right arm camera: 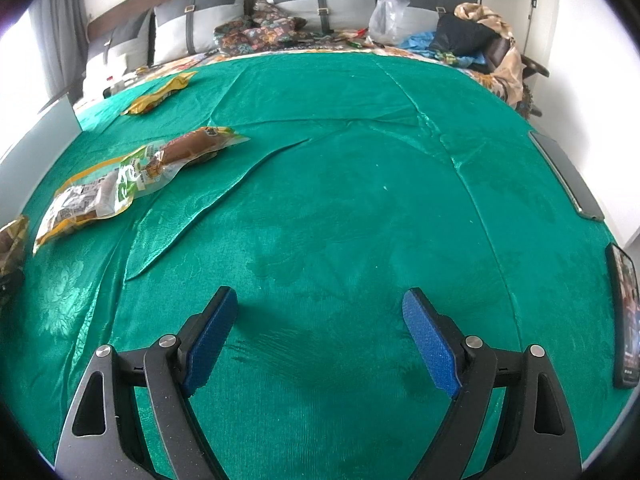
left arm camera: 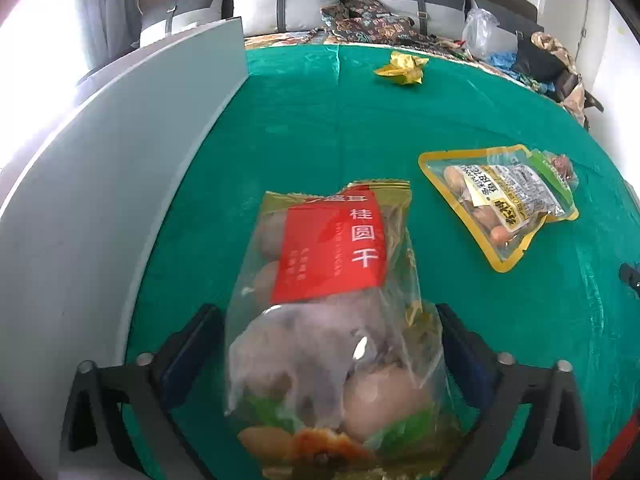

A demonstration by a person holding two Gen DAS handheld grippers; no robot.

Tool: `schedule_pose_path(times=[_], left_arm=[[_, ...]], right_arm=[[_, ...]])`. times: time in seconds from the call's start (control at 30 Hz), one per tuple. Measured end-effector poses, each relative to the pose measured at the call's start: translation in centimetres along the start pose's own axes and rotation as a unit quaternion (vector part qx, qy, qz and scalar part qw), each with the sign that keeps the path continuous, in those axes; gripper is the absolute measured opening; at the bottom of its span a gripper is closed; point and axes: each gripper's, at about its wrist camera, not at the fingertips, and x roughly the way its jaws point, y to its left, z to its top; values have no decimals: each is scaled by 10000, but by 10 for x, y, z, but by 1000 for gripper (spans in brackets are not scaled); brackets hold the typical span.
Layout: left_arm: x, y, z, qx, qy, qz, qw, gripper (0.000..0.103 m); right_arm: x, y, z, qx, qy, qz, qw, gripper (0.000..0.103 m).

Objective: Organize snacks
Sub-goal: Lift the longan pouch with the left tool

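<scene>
My left gripper has its fingers on both sides of a clear bag of dried longan with a red label, which fills the gap and stands above the green cloth. A yellow-edged sausage pack lies to its right; it also shows in the right wrist view. A crumpled yellow wrapper lies far back. My right gripper is open and empty over the green cloth. A brown sausage pack and a flat yellow pack lie at the left.
A grey box wall stands along the left. A phone and a grey flat device lie at the right edge. Pillows, a plastic bag and clothes sit behind the cloth.
</scene>
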Motion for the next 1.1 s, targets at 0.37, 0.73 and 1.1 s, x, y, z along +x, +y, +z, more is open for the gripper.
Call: schedule_pose_path(times=[0.37,0.73,1.1], left_arm=[[-1,-3,-3,-5,-57,0,10000,103],[-1,-2,-3,-2,-57,-1,10000,103],[-1,-2,-3,-3,-58,-2,10000,103]], right_arm=[[0,-1,0,1,0,-1,10000,87],[0,1,0,5,-1,-4,10000,87],[0,0,0,4,0,-10,10000,87]])
